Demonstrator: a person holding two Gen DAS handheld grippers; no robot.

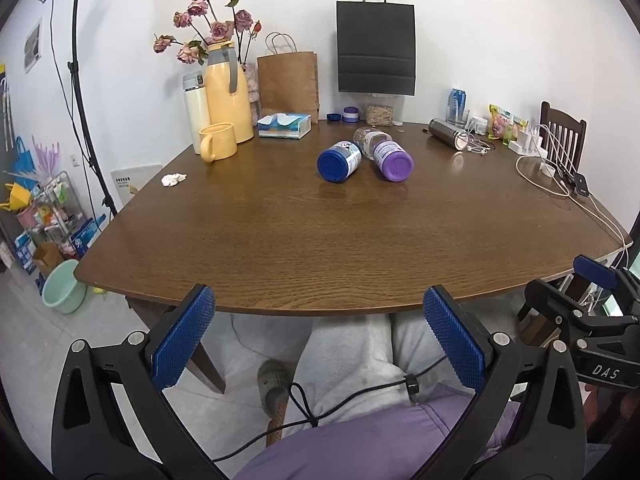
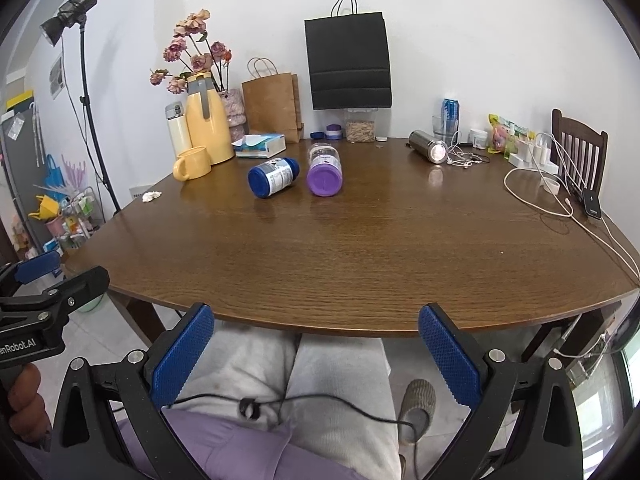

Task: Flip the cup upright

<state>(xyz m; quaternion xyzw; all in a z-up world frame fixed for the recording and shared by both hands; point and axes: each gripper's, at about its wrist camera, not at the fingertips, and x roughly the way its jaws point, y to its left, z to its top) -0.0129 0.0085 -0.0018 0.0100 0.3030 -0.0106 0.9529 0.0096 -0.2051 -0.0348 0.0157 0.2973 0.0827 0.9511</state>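
Two clear cup-like jars lie on their sides on the brown table (image 1: 320,240). One has a blue lid (image 1: 339,161) and shows in the right wrist view (image 2: 273,178). The other has a purple lid (image 1: 390,159) and also shows in the right wrist view (image 2: 324,171). A yellow mug (image 1: 218,141) stands mouth-down at the back left. My left gripper (image 1: 320,338) is open and empty, held off the table's near edge above the person's lap. My right gripper (image 2: 316,350) is open and empty, likewise short of the near edge.
At the back stand a yellow thermos jug (image 1: 226,92), a white flask (image 1: 196,114), a tissue box (image 1: 285,125), paper bags (image 1: 288,80) and a steel flask (image 1: 448,133) lying down. Cables (image 1: 560,184) and a phone (image 1: 581,186) lie at the right. A crumpled tissue (image 1: 173,179) is at the left.
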